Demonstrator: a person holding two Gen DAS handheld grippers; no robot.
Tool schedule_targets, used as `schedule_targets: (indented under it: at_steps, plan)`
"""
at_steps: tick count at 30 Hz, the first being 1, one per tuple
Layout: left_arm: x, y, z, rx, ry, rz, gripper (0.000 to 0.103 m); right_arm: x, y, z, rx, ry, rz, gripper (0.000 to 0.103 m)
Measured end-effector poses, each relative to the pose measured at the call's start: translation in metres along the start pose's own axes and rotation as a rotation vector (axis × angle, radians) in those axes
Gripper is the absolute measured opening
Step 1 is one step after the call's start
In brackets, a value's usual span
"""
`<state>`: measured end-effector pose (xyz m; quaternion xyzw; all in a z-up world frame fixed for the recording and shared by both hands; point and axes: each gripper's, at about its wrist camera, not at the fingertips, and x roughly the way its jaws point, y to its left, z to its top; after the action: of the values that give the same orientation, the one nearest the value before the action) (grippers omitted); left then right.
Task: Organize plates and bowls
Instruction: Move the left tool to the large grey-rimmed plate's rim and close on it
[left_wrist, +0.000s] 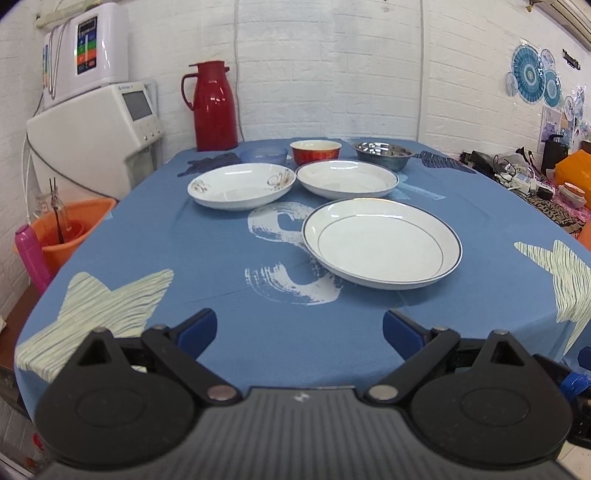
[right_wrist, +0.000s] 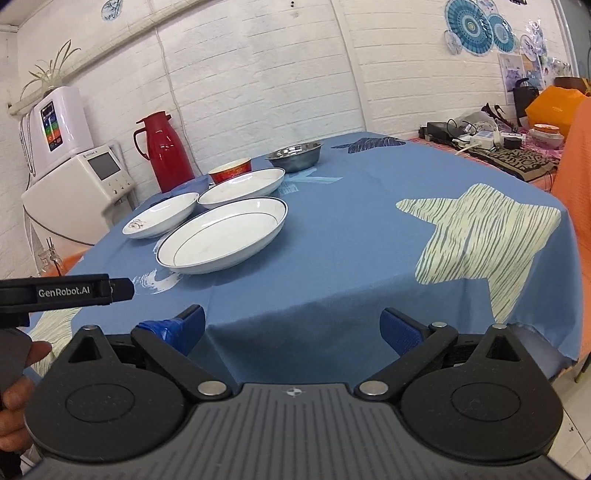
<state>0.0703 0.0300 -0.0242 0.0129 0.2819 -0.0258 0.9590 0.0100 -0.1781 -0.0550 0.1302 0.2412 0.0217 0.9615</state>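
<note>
Behind the plates (left_wrist: 382, 245), bowls (left_wrist: 315, 151) front a red flask (left_wrist: 214, 107).

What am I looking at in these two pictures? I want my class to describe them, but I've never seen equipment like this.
No robot here: a person holds a hand-held gripper in each hand, each with a fisheye camera looking along its two fingers. One picture comes from the left gripper, the other from the right gripper. Both are open and hold nothing.

On the blue star-patterned tablecloth lie three shallow white plates: a blue-rimmed plate nearest, a floral-patterned plate and a thin-rimmed plate behind. Farther back stand a translucent blue bowl, a red bowl, a steel bowl and a red thermos jug.
</note>
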Motion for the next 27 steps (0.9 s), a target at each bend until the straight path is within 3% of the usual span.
schedule_targets:
  at_steps: [8, 15, 22, 27]
  plan:
    - [0.035, 0.013, 0.018, -0.020, 0.059, -0.019, 0.096, 0.051, 0.025, 0.050, -0.092, 0.028, -0.011, 0.089]
    - [0.073, 0.028, 0.053, -0.023, 0.097, -0.045, 0.096, 0.114, 0.042, 0.089, -0.186, 0.093, -0.056, 0.089]
    - [0.120, 0.028, 0.072, 0.055, 0.229, -0.113, 0.096, 0.163, 0.041, 0.099, -0.242, 0.213, -0.076, 0.089]
    - [0.141, 0.019, 0.075, 0.097, 0.279, -0.148, 0.094, 0.178, 0.047, 0.098, -0.295, 0.264, -0.082, 0.089]
